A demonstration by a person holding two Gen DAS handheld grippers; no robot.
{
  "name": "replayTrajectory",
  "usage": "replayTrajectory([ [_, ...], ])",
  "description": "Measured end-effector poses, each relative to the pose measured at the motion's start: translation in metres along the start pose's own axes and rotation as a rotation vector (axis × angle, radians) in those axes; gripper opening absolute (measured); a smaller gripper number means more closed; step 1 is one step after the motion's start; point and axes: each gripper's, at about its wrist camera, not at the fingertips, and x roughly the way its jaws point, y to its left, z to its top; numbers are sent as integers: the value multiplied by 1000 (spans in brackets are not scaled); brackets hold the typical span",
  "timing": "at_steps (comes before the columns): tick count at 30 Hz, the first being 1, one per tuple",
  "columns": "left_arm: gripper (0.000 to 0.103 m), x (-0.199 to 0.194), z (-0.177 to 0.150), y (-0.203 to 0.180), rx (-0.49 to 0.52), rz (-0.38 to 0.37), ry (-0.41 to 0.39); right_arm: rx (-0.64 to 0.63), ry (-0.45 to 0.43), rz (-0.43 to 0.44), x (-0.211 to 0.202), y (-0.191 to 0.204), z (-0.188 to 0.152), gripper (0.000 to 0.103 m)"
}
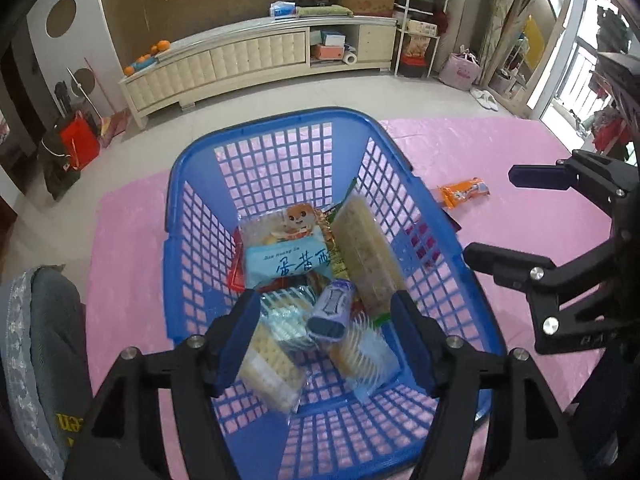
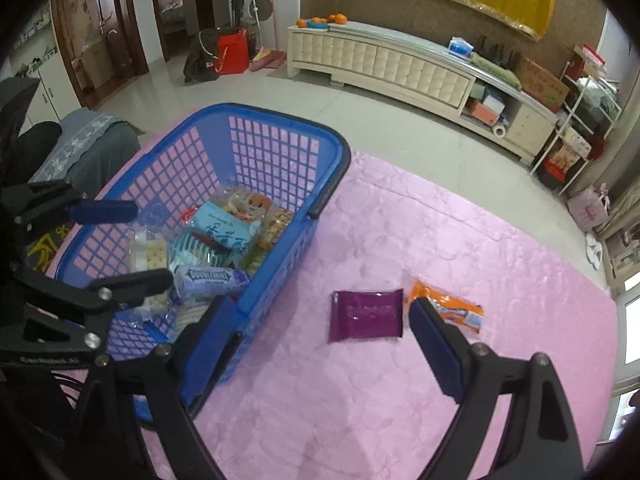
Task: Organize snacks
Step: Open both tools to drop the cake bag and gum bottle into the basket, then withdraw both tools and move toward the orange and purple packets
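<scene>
Covering the table, a pink cloth [image 2: 400, 380]; tiled floor [image 2: 360, 112] beyond; both jaws open, empty.

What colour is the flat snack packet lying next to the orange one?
Purple packet, dark and shiny, on the pink mat. It shows best in the right wrist view.

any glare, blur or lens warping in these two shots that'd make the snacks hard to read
Left wrist view: strong fisheye bend with dark corners, window blown out at right, yet the blue basket and its packets stay sharp. Right wrist view: same curved edges, overexposed strip at the right edge, slight sheen on the purple packet, orange packet partly hidden behind a jaw.
</scene>
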Motion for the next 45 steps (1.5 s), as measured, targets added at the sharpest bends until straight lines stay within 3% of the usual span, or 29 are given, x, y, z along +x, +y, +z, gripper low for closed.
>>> replayTrajectory([
  [10, 69, -42, -11, -23, 20, -2, -55, 9, -28, -50, -49, -12, -21, 91],
  [24, 78, -73, -11, -97, 156, -24, -131, 15, -54, -96, -96, -46, -57, 91],
  [35, 78, -55, -7, -144, 221, -24, -140, -7, -64, -82, -96, -74, -82, 91],
  [38, 78, -47, -9, -159, 251, 9, -152, -16, -62, -66, -89, -84, -88, 91],
  [45, 78, -10, -2, -181, 265, -1, -117, -73, -34, -67, -56, -103, -99, 91],
])
